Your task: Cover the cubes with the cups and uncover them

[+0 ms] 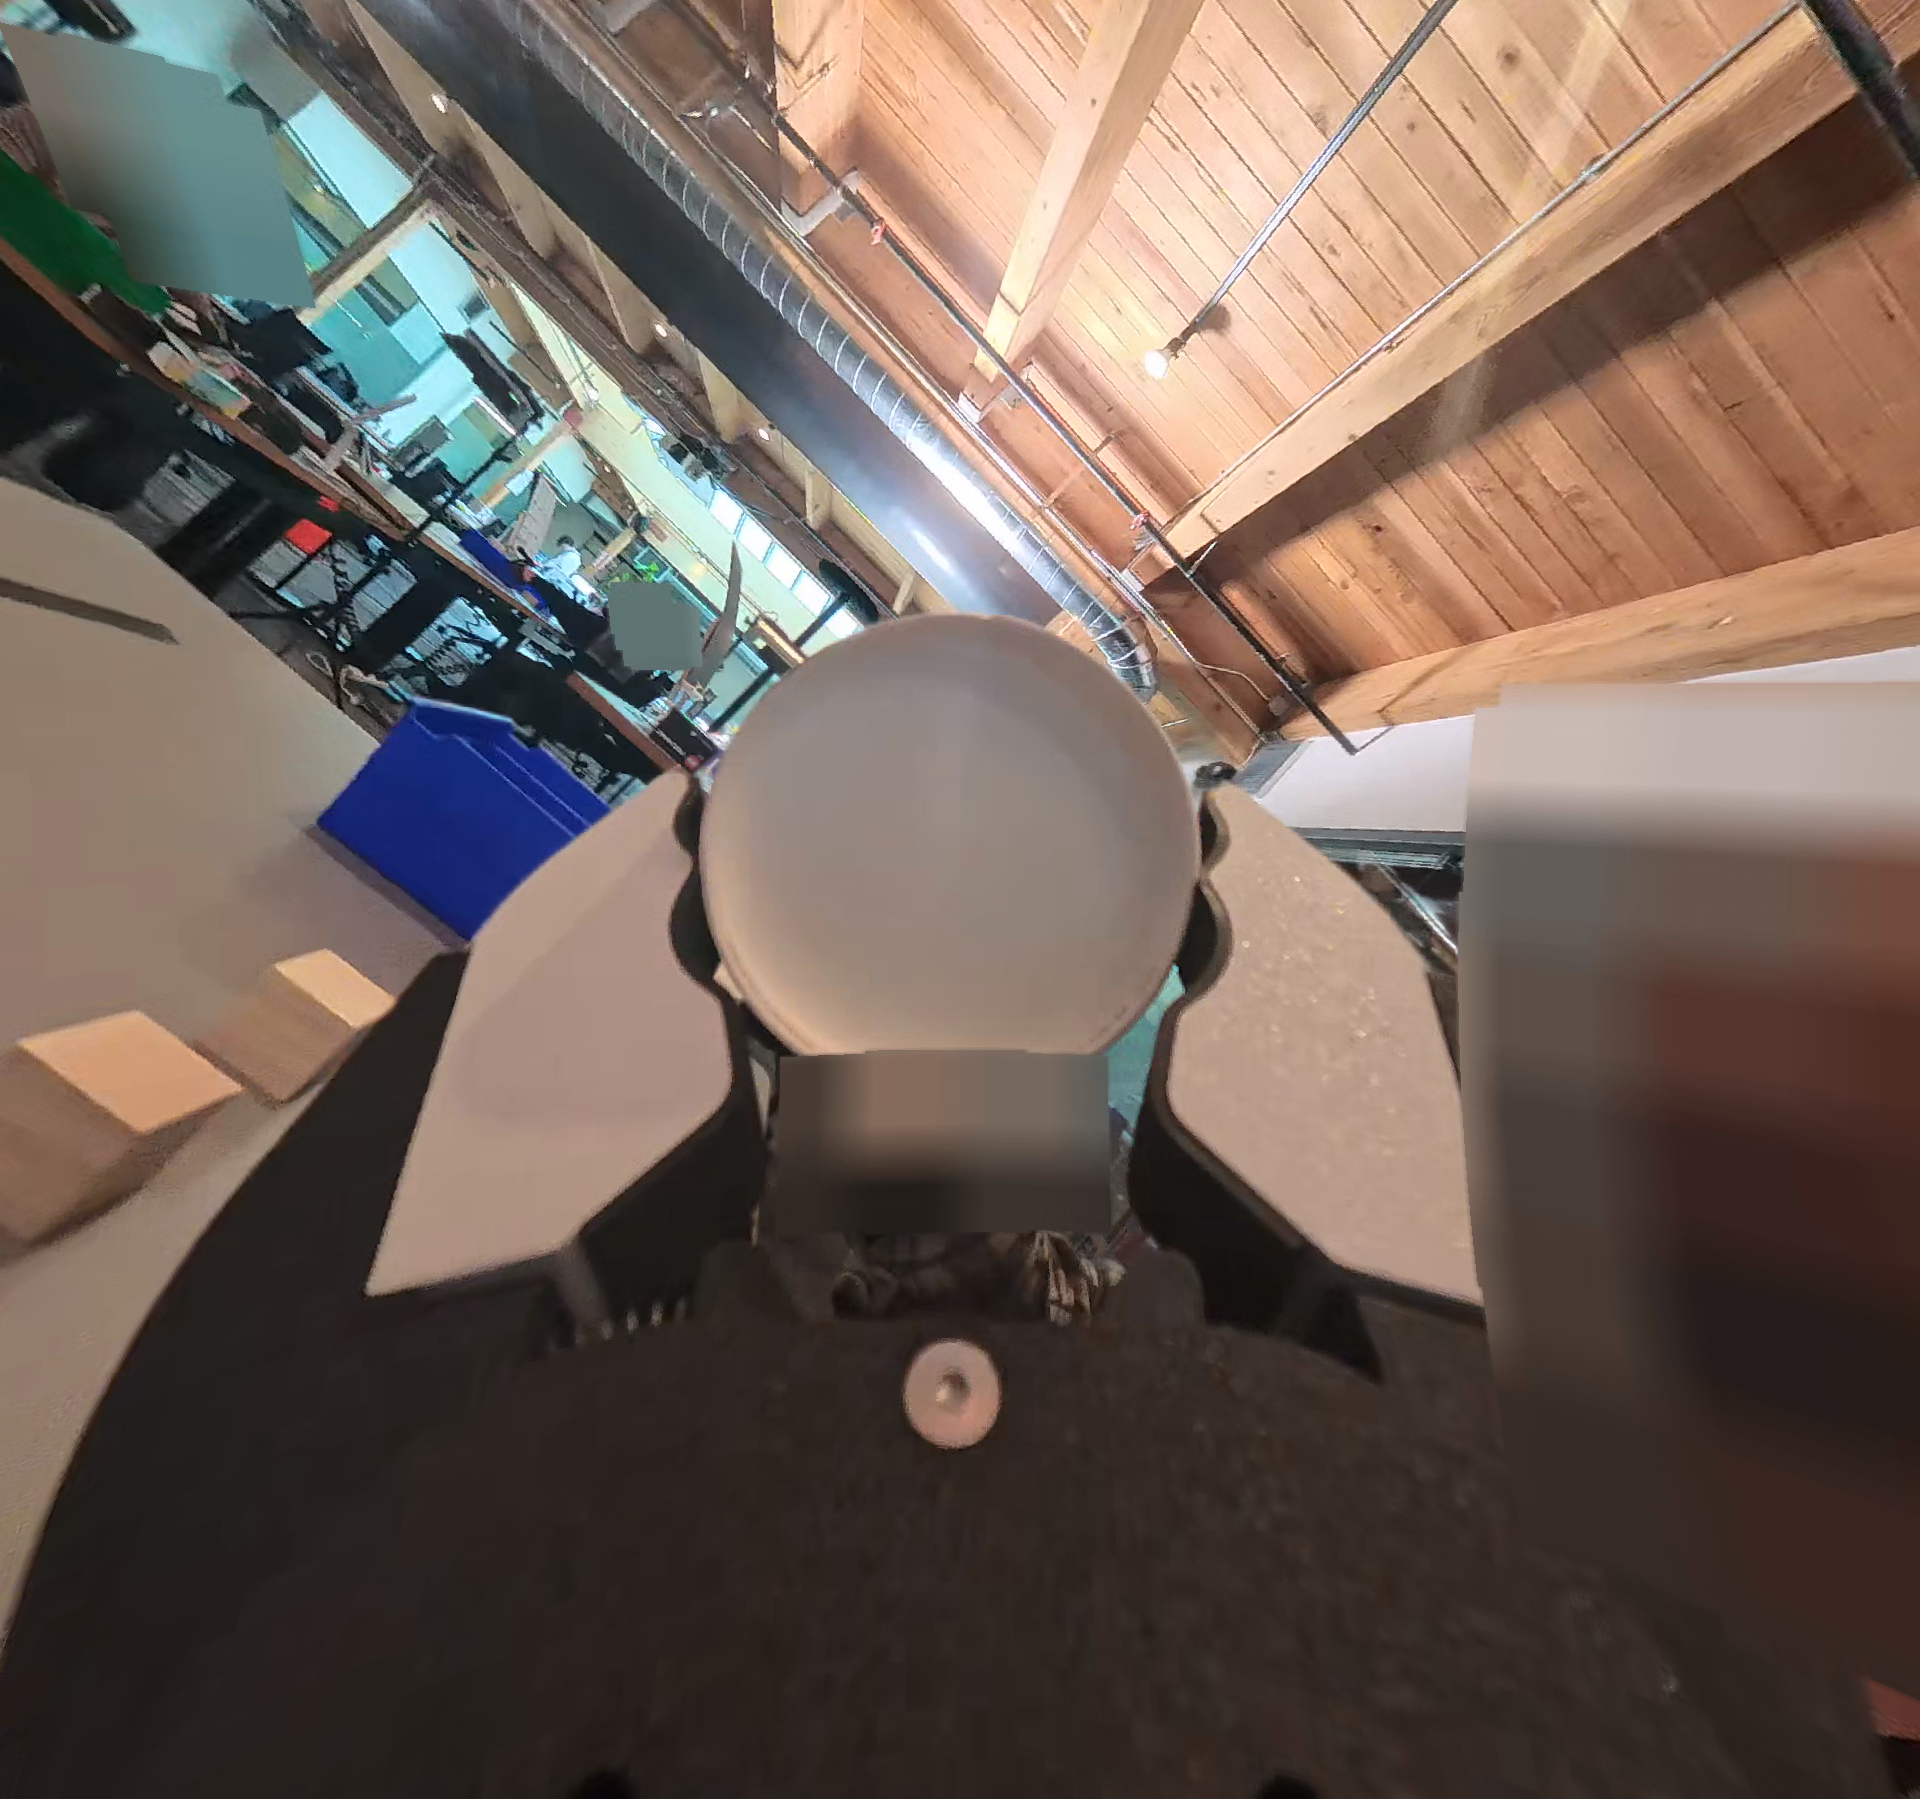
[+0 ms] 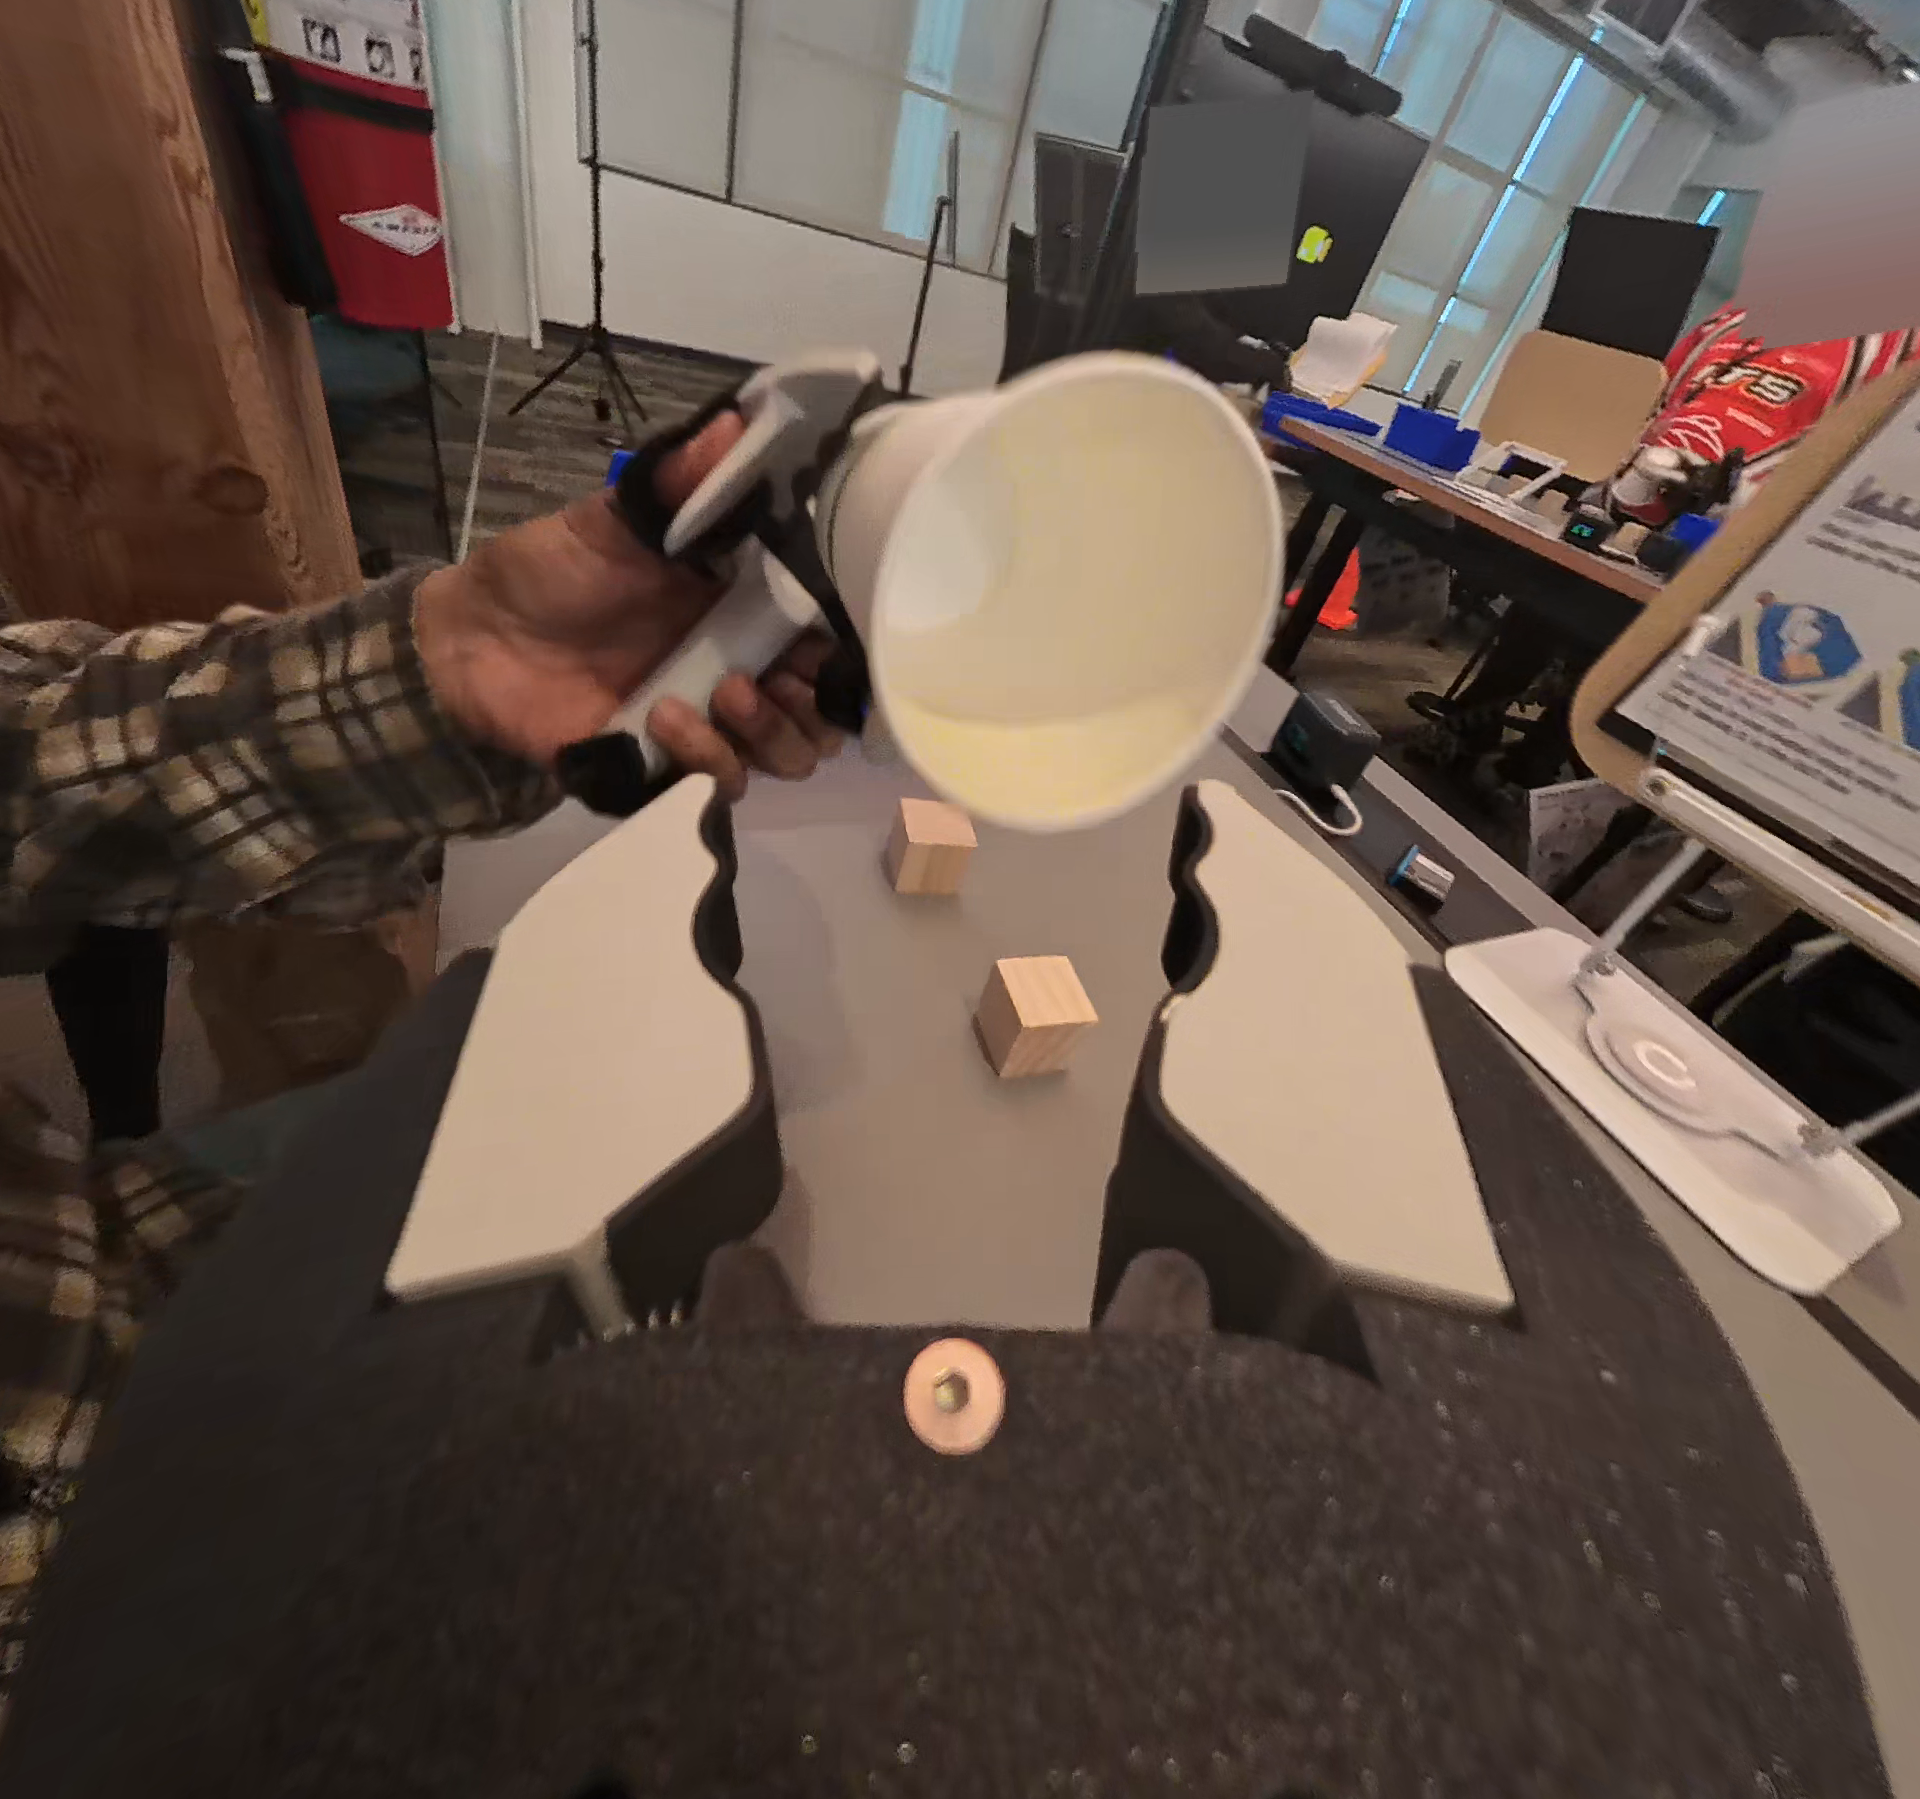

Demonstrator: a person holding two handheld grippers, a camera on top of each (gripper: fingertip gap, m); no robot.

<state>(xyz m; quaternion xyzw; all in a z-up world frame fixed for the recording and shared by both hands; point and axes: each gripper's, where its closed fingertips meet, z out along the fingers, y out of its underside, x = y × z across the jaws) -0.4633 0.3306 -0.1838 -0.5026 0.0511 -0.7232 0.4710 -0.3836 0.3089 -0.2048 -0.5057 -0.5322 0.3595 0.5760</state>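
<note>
Our left wrist cam rides the left gripper and tilts steeply up: mostly wooden ceiling, w/ the white cup base filling the centre at close range and the table only at the left edge. Our right wrist cam looks fwd and down along the right gripper over the table, from a bit further back. Both views share the cup, the left gripper and the two wooden cubes.
</note>
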